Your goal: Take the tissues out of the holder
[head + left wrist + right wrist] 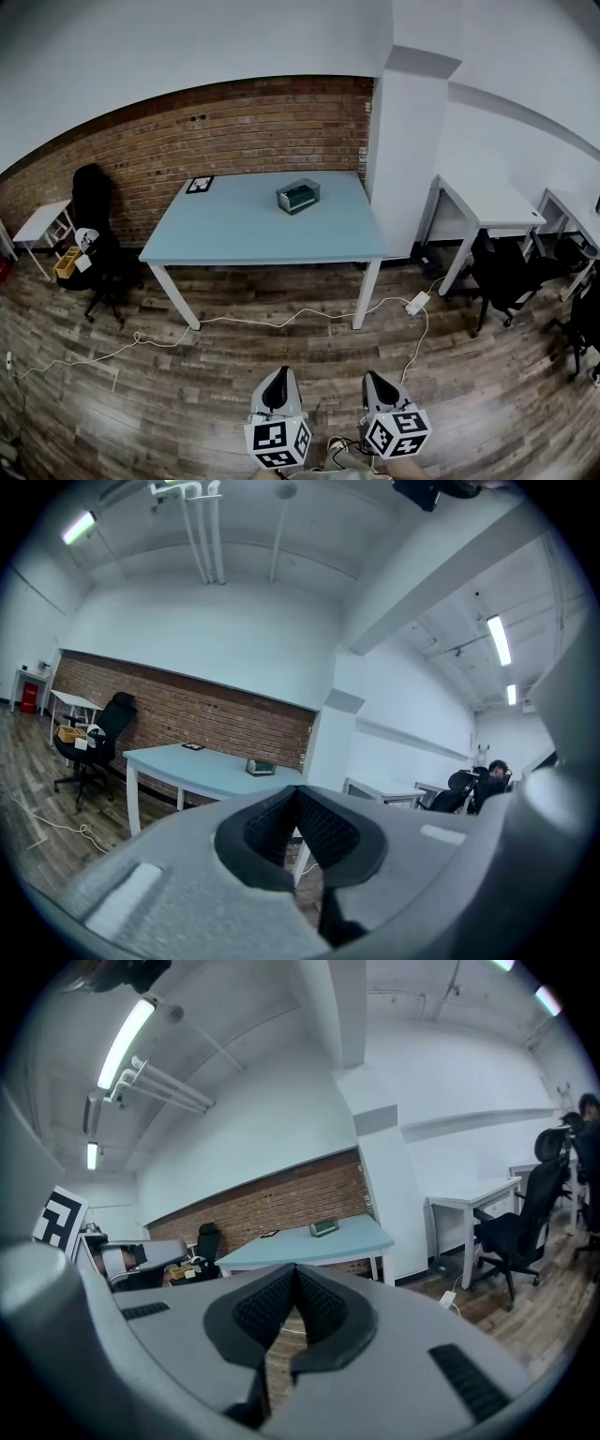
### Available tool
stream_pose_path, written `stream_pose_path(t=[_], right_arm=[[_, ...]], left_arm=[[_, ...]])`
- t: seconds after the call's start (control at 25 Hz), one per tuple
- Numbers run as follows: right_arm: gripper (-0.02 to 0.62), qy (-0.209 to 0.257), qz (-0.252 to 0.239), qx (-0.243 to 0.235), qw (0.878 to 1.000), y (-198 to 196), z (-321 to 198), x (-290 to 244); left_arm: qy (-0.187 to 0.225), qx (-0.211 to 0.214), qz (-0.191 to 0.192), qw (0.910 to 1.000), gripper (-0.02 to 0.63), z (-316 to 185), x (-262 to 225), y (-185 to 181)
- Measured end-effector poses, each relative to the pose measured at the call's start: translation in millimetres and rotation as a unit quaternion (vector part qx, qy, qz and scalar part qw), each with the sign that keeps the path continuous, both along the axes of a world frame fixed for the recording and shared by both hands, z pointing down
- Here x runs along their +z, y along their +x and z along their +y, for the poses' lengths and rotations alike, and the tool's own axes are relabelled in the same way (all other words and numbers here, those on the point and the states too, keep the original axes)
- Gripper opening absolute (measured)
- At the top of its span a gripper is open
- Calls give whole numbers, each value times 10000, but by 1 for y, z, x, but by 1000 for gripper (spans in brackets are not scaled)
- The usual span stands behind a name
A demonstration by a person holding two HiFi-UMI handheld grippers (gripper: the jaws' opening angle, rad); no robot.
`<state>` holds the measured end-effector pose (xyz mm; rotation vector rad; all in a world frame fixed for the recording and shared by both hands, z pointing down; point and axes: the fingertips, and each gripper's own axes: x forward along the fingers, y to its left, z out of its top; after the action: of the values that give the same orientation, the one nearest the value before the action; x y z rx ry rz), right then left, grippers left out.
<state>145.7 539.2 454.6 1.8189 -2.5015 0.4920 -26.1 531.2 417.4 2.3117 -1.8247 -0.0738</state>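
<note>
My left gripper (278,377) and right gripper (373,379) are both pressed together and empty. I judge there is nothing to pinch yet, since the tissue holder (298,195) sits well ahead of them, toward the far edge of the table (216,239). I carry the 2 side by side, low in front of me, pointing roughly level toward it.

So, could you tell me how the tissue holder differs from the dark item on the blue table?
The tissue holder is a raised box; the dark item lies flat. The holder sits near the back middle, the dark item at the back-left corner. Both rest on the blue table.
</note>
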Motion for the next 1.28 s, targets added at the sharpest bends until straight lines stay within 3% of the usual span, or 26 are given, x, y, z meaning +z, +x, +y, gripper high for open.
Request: stream_pose_path(t=[0.36, 1.28], right_arm=[[5, -62, -32, 14, 10000, 3, -35, 11], [5, -41, 52, -292, 9996, 12, -199, -6]], left_arm=[[-38, 12, -22, 10000, 8, -31, 9, 3], [-18, -351, -1, 9994, 8, -183, -5, 7]])
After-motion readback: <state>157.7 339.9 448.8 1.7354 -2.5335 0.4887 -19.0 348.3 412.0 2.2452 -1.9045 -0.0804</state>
